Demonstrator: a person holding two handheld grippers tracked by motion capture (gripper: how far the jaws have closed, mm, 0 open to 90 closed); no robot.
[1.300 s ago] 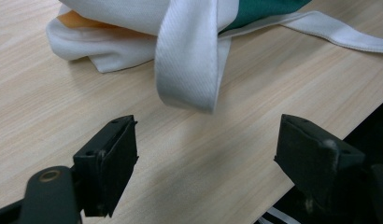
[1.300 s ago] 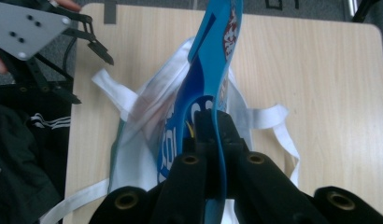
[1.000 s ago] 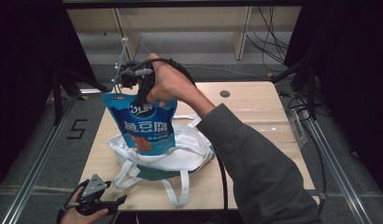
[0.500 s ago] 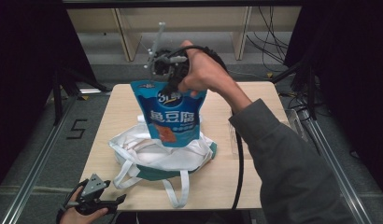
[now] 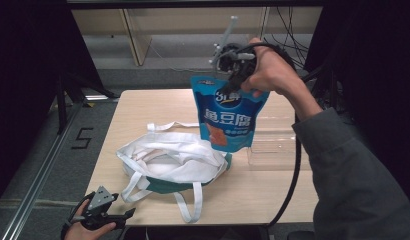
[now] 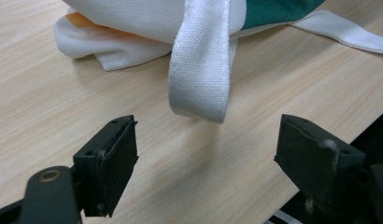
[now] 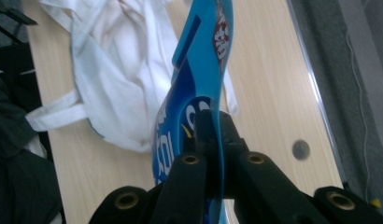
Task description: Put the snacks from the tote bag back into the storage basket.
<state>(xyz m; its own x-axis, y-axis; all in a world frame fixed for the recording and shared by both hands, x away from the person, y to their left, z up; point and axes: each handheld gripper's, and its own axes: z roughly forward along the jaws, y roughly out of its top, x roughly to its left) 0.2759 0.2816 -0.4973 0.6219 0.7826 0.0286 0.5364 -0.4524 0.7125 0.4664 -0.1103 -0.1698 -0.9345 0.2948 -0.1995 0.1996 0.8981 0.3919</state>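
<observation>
R claw (image 5: 232,82) is clamped on the top edge of the blue snack pouch (image 5: 227,117); the right gripper view shows both jaws pinched tight on the pouch's thin upper seam, w/ the body hanging below. Gripping the seam makes sense: it's the flat, stiff part, so the pouch dangles straight and doesn't crumple. The pouch is up in the air, clear of the tabletop (image 5: 143,107), over the far-right part of it, its lower end just above the white tote bag (image 5: 168,157) and beside a clear plastic box (image 5: 275,142) lying to the right.

The tote lies slumped near the middle, mouth loosely open, green bottom panel showing at the near side, straps trailing toward the near edge. Probably the pouch is being carried to or from the bag; can't tell which.

L claw (image 5: 124,215) sits low at the near-left corner, jaws apart w/ nothing between them. In the left gripper view a white strap (image 6: 201,70) hangs just ahead of the open jaws, not touching. Likely parked there ready to catch the strap and steady the bag.
</observation>
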